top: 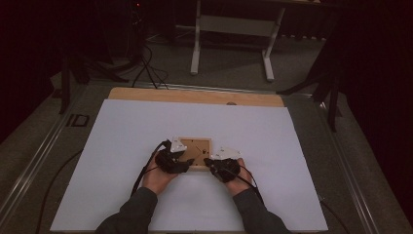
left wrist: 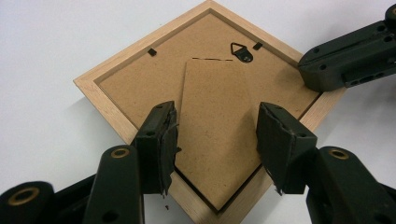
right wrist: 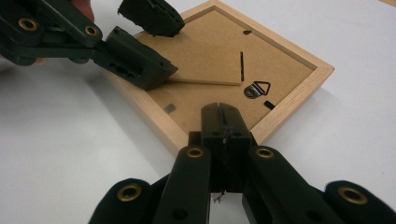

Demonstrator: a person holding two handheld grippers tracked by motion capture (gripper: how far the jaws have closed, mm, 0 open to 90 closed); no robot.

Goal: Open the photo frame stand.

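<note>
A frame (top: 195, 152) lies face-down on the white counter (top: 122, 161). The left hand-held gripper (left wrist: 217, 135) straddles its stand flap (left wrist: 215, 135), jaws open; the right hand-held gripper (right wrist: 222, 122), closed and empty, pins the frame's edge. Lifting should go gently, at the flap's free end.

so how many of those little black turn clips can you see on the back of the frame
3 in the right gripper view: one near the far edge, one beside the hanger, one by the near left edge. The left gripper may hide more.
</note>
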